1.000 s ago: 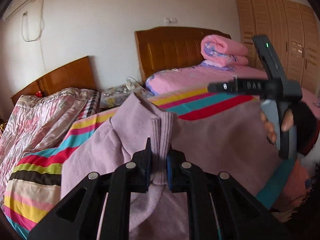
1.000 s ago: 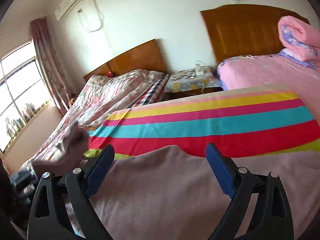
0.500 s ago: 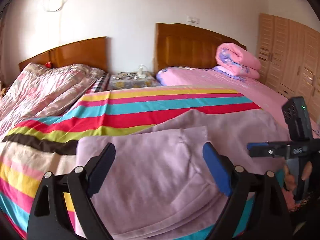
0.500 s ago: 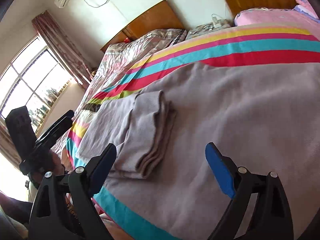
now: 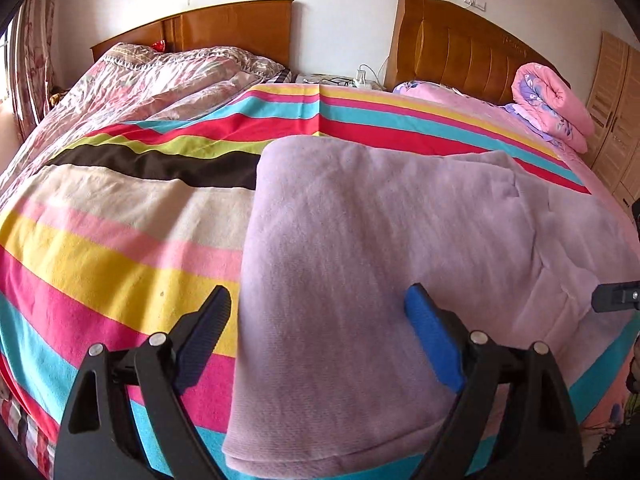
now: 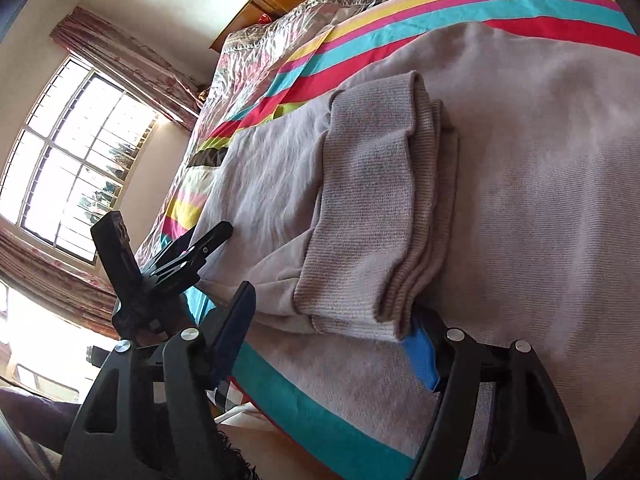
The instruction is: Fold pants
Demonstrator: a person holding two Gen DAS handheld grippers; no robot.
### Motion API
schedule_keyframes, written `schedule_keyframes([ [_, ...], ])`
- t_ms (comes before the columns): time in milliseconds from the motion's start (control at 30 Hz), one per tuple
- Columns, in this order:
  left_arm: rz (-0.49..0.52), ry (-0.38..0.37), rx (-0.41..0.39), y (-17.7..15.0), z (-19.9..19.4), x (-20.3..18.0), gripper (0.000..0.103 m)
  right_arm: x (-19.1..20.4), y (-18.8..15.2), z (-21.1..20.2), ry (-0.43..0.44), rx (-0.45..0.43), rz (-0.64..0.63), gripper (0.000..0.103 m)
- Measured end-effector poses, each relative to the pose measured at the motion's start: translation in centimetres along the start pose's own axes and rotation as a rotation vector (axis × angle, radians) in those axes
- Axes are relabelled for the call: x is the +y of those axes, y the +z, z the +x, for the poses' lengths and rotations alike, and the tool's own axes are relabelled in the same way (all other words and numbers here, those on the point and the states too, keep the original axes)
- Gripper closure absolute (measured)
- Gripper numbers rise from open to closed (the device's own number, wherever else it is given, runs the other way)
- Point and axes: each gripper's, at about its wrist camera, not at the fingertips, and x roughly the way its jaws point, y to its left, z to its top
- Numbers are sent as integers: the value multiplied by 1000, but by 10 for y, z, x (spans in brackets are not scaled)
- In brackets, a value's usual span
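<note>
The lilac knit pants (image 5: 360, 264) lie folded in layers on the striped bedspread (image 5: 120, 248). In the right wrist view the pants (image 6: 376, 216) show ribbed cuffs stacked near the bed's front edge. My left gripper (image 5: 318, 332) is open and empty, its jaws straddling the left edge of the pants near their front corner. My right gripper (image 6: 332, 336) is open and empty, just in front of the ribbed cuff end. The left gripper also shows in the right wrist view (image 6: 192, 248), low beside the bed's edge.
A second bed with a floral quilt (image 5: 140, 80) lies to the left. A rolled pink quilt (image 5: 552, 100) sits at the headboard (image 5: 460, 48), a wardrobe (image 5: 616, 92) stands at the right, and a bright window (image 6: 72, 168) is at the left.
A second ago my left gripper was shut on a raised fold of the pants; it has let go and opened. Both grippers have dropped low toward the front edge of the folded pants.
</note>
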Motion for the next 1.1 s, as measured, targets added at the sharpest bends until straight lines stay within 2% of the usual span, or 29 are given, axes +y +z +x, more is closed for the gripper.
schedule_keyframes([
  [100, -2, -8, -7, -1, -3, 1, 14, -3, 6, 2, -11, -26, 38, 48],
  [167, -7, -16, -9, -1, -4, 2, 14, -5, 7, 3, -42, -37, 45, 64],
  [233, -14, -22, -8, 0, -4, 3, 14, -8, 5, 1, -66, -47, 46, 75],
  [367, -11, -21, -8, 0, -4, 3, 14, -3, 3, 2, -90, -77, 2, 84],
  [467, -7, -18, -6, 0, -4, 2, 14, 3, 2, 2, -106, -95, -22, 88],
  [633, 19, -4, -13, 1, -6, -5, 14, 26, 2, -17, -122, -157, -100, 89],
  [800, 45, 8, -2, 1, -3, -11, 13, 8, -7, -4, -160, -97, -55, 89],
  [1000, 68, 23, -20, 5, -11, -18, 13, 19, -6, -18, -171, -149, -100, 90],
  [1100, 87, 24, -34, 7, -15, -23, 11, 12, -9, -14, -182, -134, -92, 90],
])
